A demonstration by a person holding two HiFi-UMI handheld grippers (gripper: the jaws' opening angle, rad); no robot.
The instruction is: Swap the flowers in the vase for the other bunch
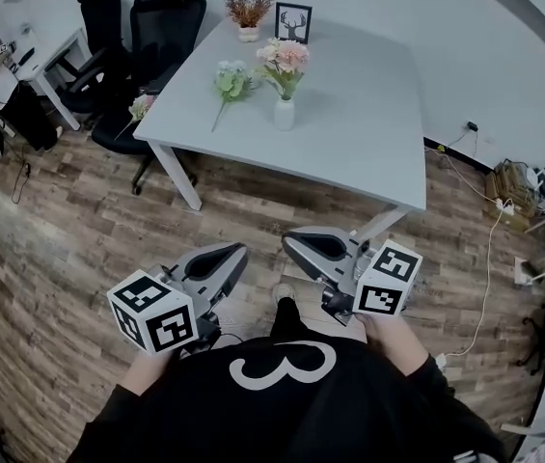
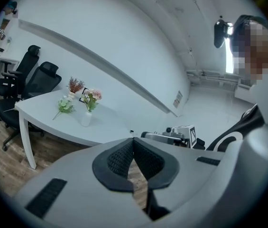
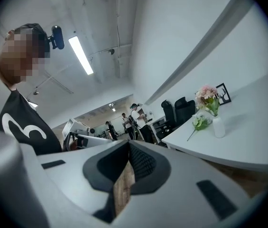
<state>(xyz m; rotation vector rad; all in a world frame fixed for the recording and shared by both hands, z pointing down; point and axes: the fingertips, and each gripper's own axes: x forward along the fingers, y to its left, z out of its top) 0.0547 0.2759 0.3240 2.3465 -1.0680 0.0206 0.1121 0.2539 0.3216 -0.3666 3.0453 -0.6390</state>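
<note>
- Head view: left tool point(image 1: 237, 251) and right tool point(image 1: 289, 241), both closed and empty, hang near the person point(image 1: 282, 394), short of the desk point(image 1: 368, 133).
- Vase point(image 1: 284, 115) holding pink flowers point(image 1: 285, 58) stands on it; green bunch point(image 1: 231, 82) lies just left.

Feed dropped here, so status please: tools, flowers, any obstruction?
Left tool and right tool shut, empty, short of the table. Pink flowers in vase, green bunch lying beside it. No obstruction seen.

White vase point(image 1: 284, 114) upright on white table point(image 1: 368, 133), pink bunch point(image 1: 284, 58) held in it, green-white bunch point(image 1: 231, 83) laid flat just beside it.
</note>
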